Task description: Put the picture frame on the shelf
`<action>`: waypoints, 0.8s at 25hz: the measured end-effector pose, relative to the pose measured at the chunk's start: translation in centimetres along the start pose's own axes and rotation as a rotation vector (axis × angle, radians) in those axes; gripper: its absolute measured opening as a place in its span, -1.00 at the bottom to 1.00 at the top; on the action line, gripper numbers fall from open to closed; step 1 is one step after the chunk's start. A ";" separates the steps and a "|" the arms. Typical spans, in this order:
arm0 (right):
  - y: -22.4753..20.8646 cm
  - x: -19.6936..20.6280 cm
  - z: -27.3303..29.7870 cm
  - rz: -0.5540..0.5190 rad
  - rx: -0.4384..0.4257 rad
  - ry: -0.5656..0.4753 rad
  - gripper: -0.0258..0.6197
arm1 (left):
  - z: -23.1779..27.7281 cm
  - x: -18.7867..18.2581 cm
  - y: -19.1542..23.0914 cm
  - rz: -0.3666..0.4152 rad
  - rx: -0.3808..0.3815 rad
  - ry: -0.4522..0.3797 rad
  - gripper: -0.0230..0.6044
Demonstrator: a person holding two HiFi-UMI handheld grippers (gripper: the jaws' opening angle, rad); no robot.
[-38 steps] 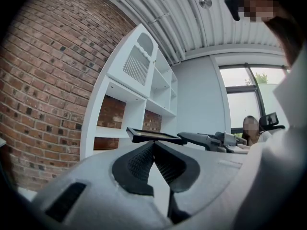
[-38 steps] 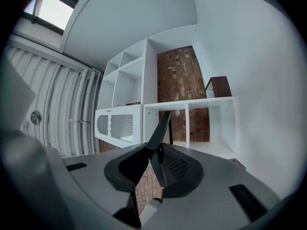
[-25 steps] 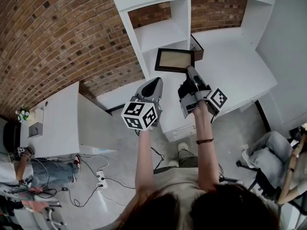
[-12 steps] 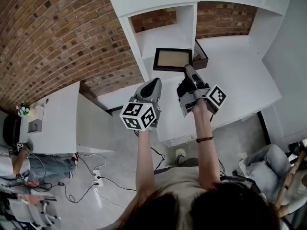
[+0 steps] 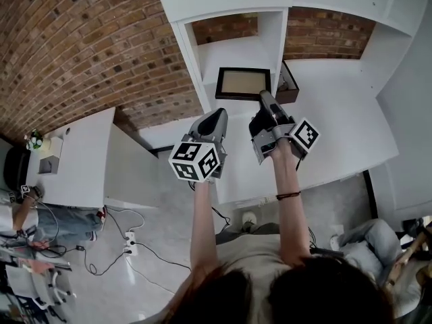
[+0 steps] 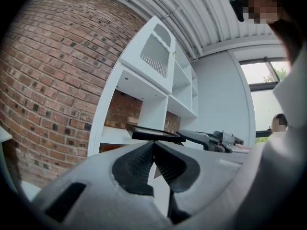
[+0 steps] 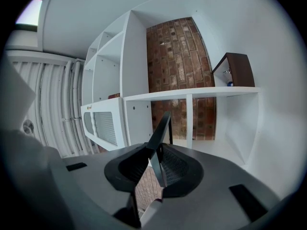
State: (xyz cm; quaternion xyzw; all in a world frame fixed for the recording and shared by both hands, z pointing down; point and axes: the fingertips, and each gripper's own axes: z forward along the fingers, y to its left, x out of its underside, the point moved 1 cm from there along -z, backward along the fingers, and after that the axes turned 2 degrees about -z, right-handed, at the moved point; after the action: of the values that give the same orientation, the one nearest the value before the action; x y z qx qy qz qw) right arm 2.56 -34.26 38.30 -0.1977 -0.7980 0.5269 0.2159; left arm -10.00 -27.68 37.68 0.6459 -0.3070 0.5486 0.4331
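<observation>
Gripping the picture frame (image 5: 243, 84) by its edge, the right hand-held gripper (image 5: 264, 102) holds it at the shelf (image 5: 233, 49); the left hand-held gripper (image 5: 216, 115) is closed, empty.

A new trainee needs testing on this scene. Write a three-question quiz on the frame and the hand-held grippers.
1. True or false: the left hand-held gripper holds the frame.
2. How do the left hand-held gripper's jaws stand? A) wide apart B) together, empty C) closed on a box
3. Fill in: the wall behind the shelf is made of ____.
Key: 1 false, the right hand-held gripper grips it by its edge. 2 B. 3 brick.
</observation>
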 end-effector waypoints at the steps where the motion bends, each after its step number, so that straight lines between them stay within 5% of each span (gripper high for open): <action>1: 0.0 -0.2 0.2 -0.001 -0.001 0.004 -0.69 | 0.2 0.0 0.0 -0.001 -0.005 -0.001 -0.89; 20: -1.8 -0.8 3.4 0.019 -0.010 0.011 -0.69 | 2.0 0.8 3.8 -0.049 -0.037 0.024 -0.89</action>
State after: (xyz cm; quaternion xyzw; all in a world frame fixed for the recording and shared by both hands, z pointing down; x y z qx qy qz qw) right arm 1.14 -37.92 38.69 -0.2091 -0.7976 0.5237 0.2141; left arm -12.26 -31.11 39.25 0.6384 -0.2962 0.5397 0.4619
